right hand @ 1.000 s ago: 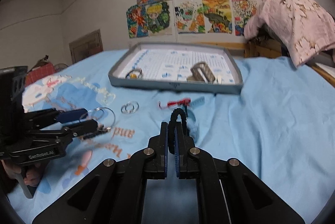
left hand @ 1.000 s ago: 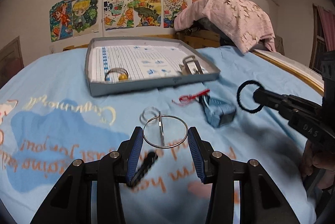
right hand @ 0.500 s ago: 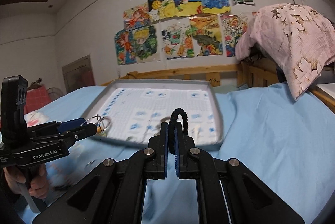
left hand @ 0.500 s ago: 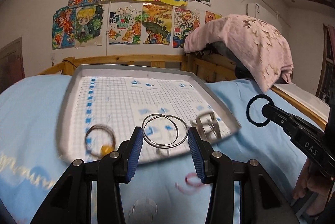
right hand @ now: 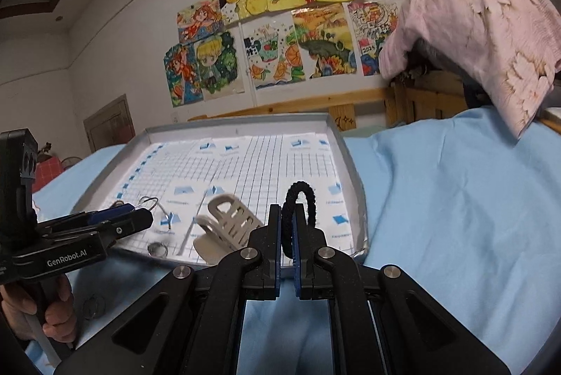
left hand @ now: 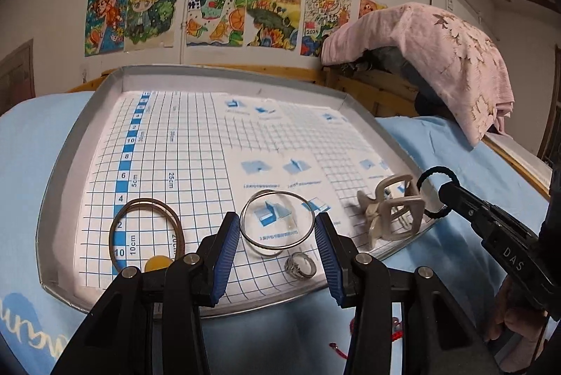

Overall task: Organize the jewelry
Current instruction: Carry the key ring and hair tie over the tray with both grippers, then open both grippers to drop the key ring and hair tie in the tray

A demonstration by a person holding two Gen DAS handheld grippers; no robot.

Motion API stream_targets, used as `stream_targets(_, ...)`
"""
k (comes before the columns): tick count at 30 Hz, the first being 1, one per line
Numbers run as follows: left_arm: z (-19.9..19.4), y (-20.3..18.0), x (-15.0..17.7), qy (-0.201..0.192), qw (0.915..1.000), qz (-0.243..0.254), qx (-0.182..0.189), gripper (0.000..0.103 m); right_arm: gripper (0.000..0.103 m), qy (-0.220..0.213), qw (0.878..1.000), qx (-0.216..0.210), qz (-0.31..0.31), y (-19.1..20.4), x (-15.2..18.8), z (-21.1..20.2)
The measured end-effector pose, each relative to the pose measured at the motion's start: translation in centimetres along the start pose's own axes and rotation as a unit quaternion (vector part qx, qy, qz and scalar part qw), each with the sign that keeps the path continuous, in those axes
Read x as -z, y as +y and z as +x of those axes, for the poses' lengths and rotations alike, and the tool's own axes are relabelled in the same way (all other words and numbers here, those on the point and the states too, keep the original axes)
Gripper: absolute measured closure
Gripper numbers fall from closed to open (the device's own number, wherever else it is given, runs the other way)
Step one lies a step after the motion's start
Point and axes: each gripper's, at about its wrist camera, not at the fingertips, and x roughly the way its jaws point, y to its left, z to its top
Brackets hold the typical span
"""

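Hair tie (right hand: 301, 199) loop upright, tool-pinched

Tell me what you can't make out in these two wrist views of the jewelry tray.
- Yellow piece, left wrist view: its lower part hidden behind the left gripper.
- Black hair tie, right wrist view: lower loop buried between the shut pads.
- Red cord, left wrist view: mostly covered by the gripper frame.
- Small ring, right wrist view: too small and blurred for detail.

In the tray (left hand: 61, 161), bangle (left hand: 145, 234) left, ring (left hand: 298, 264) middle, hair claw (left hand: 392, 210) right
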Motion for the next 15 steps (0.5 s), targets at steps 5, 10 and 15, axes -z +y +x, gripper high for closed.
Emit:
stream_targets(5,0.0,-0.3,0.2,0.000,1.0000,0.006,-0.003,0.047,0.097,0.010,1.000,0.000,-0.008,0.1,0.4,0.8)
stream_targets(10,-1.0,-0.2,0.3,-0.027,0.9996,0.002,-0.002,0.030,0.070,0.015,1.000,-0.003,0.014,-0.9,0.6,0.8)
stream_targets(15,-2.0,0.5,0.4,-0.047,0.9988,-0.016,0.001,0.017,0.060,-0.006,0.999,-0.006,0.040,-2.1,0.8,-0.1)
